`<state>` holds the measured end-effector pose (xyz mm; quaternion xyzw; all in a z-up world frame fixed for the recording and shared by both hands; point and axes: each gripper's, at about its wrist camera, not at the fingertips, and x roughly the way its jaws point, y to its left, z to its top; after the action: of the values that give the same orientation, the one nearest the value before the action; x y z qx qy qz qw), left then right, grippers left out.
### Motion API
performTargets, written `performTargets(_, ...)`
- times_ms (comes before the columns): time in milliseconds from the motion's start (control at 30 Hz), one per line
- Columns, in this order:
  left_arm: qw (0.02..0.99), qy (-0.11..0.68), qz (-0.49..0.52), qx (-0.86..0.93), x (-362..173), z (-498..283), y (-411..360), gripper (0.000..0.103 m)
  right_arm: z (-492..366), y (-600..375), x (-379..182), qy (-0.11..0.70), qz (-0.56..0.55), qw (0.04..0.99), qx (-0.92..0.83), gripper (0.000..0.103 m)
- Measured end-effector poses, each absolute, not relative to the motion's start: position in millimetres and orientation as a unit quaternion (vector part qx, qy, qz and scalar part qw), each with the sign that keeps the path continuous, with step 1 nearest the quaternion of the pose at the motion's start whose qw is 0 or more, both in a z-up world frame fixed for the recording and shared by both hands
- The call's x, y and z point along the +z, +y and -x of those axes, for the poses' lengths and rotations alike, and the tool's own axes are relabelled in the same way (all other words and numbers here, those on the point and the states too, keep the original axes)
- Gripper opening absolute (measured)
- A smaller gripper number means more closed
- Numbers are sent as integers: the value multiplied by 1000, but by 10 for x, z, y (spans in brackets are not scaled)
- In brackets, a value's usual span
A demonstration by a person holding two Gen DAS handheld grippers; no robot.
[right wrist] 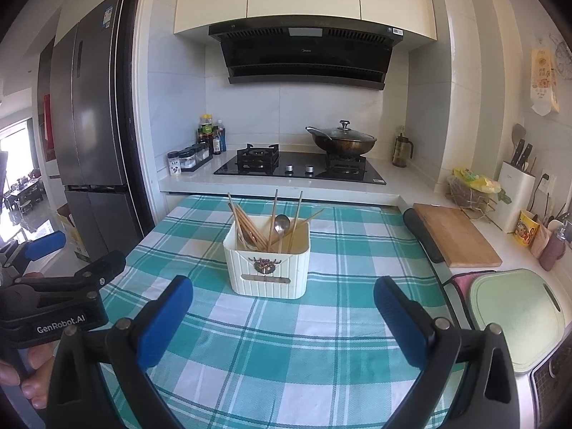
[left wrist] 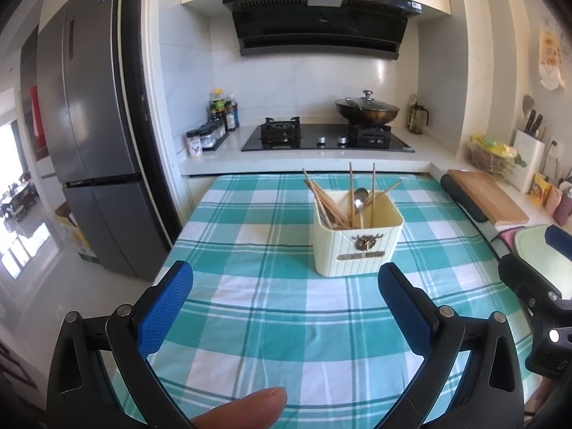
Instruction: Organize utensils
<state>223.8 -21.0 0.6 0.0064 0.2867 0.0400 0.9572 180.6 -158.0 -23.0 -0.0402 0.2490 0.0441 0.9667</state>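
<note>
One cream utensil holder [left wrist: 357,239] stands on the checked tablecloth [left wrist: 271,307] of the surface, containing one metal spoon [left wrist: 360,198] and several wooden chopsticks [left wrist: 327,203]. Left gripper [left wrist: 286,307] and right gripper [right wrist: 282,318]: jaws spread wide, empty, near the holder

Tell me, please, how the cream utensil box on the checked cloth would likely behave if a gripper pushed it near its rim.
The box looks like thin plastic, so it is probably light. The chopsticks and spoon stand well above its rim, so a high push might tip it. It sits on a tablecloth, which would likely bunch up rather than let it slide cleanly.
</note>
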Motion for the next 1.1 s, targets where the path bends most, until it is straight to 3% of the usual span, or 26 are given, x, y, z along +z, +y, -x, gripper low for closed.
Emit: performTargets(1100, 956, 291, -16, 32, 17, -2231, -286, 103, -1770, -1626, -225, 247, 35, 968, 26, 103)
